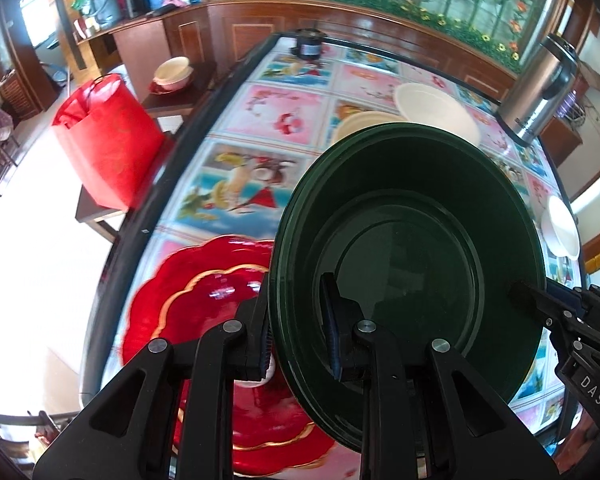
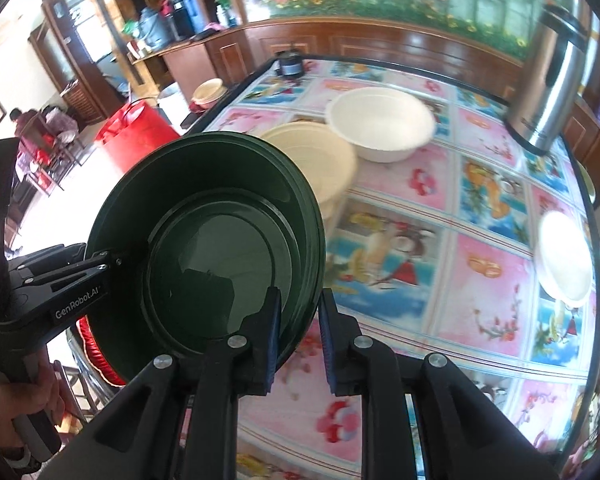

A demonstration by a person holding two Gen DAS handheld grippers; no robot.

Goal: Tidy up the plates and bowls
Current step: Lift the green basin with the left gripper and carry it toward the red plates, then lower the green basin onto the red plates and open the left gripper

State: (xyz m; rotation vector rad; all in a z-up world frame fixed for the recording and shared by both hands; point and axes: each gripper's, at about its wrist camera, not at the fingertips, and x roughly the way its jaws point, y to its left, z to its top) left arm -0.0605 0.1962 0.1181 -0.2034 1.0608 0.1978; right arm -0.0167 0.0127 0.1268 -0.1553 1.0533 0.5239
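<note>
Dark green plate [image 1: 408, 240] up off the table [image 1: 260, 120], carried tilted between both tools. It's round, glossy, glass-like, with a raised ring around a flat centre, and room reflections swim across it. There may be more than one plate stacked there; the rim shows doubled edges, hard to say.

Left gripper [image 1: 300, 328] is clamped on the plate's near-left rim, ribbed blue pads on either side of the edge, jaws nearly together. Right gripper [image 2: 300, 332] straddles the near-right rim in its own view: one pad lies against the inner face, the other stands just off the outside, a sliver of tablecloth showing between, so the jaws look slightly parted rather than pressing.

Under the plate on the left lies a red scalloped dish [image 1: 204, 292] with gold trim, shiny, partly hidden by plate and fingers. Farther along the patterned, glossy tablecloth: a cream bowl [image 2: 316, 156] and a white bowl [image 2: 380, 124], both matte, the cream one partly behind the green rim. Another white bowl [image 2: 564, 256] sits at the right edge, washed out by glare. A steel flask [image 2: 552, 88] stands far right, its top cut off.
</note>
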